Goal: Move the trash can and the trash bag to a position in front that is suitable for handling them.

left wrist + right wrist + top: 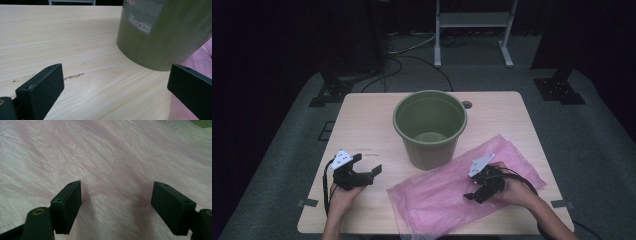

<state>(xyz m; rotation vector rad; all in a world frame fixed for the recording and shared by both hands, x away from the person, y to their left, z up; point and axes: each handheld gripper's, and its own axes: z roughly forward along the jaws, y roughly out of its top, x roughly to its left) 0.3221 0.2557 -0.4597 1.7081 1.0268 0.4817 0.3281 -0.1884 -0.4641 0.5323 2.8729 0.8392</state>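
Wooden table [362,125], dark room. Green bucket [430,127] upright at centre; pink plastic bag [447,192] flat at its 5 o'clock. Right gripper [476,192] spread wide over bag, grasping nothing. Left gripper [368,167] at bucket's 8 o'clock, released, empty.

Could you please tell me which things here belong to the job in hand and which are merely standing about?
In the job:
- pink plastic bag, flat on the table, under the open right tool
- green bucket, upright and empty
- left tool, open, over bare wood beside the bucket

Standing about:
- white frame legs on the floor behind the table
- black stand bases and cables
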